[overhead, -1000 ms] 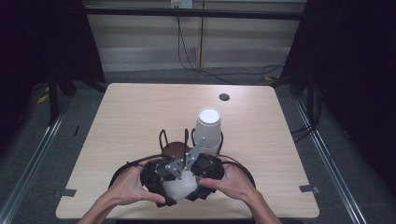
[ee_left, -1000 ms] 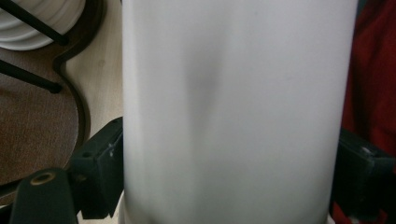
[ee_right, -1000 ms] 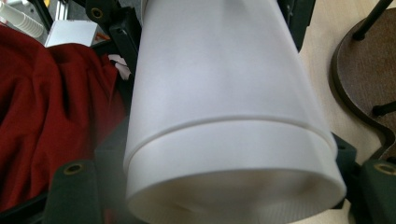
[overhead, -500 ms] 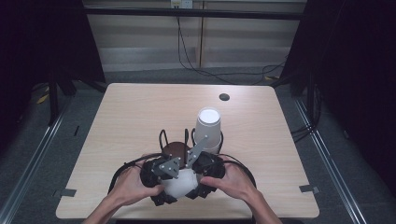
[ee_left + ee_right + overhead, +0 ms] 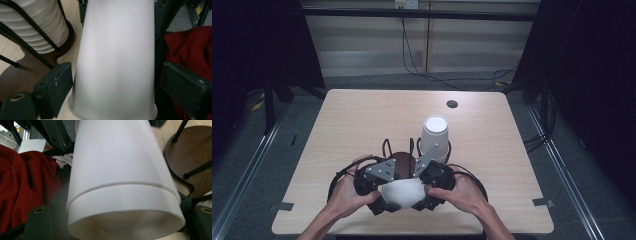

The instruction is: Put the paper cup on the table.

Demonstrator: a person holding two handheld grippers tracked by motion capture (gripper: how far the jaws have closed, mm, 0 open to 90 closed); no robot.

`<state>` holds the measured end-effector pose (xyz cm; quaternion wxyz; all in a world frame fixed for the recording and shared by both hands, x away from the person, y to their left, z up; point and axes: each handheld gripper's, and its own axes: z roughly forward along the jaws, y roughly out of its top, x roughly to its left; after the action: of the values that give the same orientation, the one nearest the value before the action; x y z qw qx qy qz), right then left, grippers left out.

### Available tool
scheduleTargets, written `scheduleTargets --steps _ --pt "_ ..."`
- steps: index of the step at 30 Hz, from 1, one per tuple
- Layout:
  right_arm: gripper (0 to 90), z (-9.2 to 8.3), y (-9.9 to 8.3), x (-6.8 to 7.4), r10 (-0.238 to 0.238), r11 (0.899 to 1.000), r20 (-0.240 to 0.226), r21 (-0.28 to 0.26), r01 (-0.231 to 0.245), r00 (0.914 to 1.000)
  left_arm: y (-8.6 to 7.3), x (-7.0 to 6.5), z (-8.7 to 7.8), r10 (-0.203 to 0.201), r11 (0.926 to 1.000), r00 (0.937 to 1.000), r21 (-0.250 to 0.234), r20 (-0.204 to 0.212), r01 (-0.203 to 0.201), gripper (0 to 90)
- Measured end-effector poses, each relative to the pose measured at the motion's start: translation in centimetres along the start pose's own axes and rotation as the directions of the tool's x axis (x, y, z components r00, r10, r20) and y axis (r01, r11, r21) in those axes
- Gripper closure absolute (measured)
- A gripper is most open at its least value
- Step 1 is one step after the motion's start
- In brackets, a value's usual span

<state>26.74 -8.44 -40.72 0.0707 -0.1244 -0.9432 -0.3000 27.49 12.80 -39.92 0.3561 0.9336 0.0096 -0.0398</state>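
One desk (image 5: 362,120), pale wood. On it stood one wire rack (image 5: 387,147) on a brown base, and in it one upside-down stack of cups (image 5: 434,132), too many rims to count.

In front of the rack, near the front edge, a white cup (image 5: 115,45) hung between the two hands, one tool on each side. Two tools in play.

The left tool (image 5: 113,82) had just been opening. The cup sat between its jaws, but the jaw on the far side stood clear of the wall, so this one was open and letting go.

The right tool (image 5: 120,220) had the cup's wide end wedged between its jaws and looked to be gripping it and carrying the weight.

The right gripper view showed a seam ringing the cup, so it was probably two cups, one nested in the other.

By my reading, the step in hand was taking a cup from the stack and sorting out that double. Next, the left tool would need a fresh bite on one cup alone, then a straight pull apart.
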Motion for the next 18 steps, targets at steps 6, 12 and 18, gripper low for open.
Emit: scheduleTargets --steps 6,12,18 --pt "25.9 -0.6 -0.6 0.0 0.021 1.0 0.013 -0.02 -0.02 0.9997 -0.7 -0.1 -2.0 -0.023 0.9934 0.9996 -0.113 -0.017 0.021 14.1" --pt "25.8 -0.9 -1.3 0.1 0.044 0.999 0.022 -0.032 -0.044 0.9988 -2.4 -0.1 -2.5 -0.074 0.9839 0.9967 -0.165 -0.032 0.068 15.7" --pt "25.8 -1.0 -2.4 -0.2 0.063 0.996 0.034 -0.072 -0.061 0.9974 -3.8 -0.2 -3.1 -0.129 0.9662 0.9888 -0.234 -0.075 0.108 15.6"
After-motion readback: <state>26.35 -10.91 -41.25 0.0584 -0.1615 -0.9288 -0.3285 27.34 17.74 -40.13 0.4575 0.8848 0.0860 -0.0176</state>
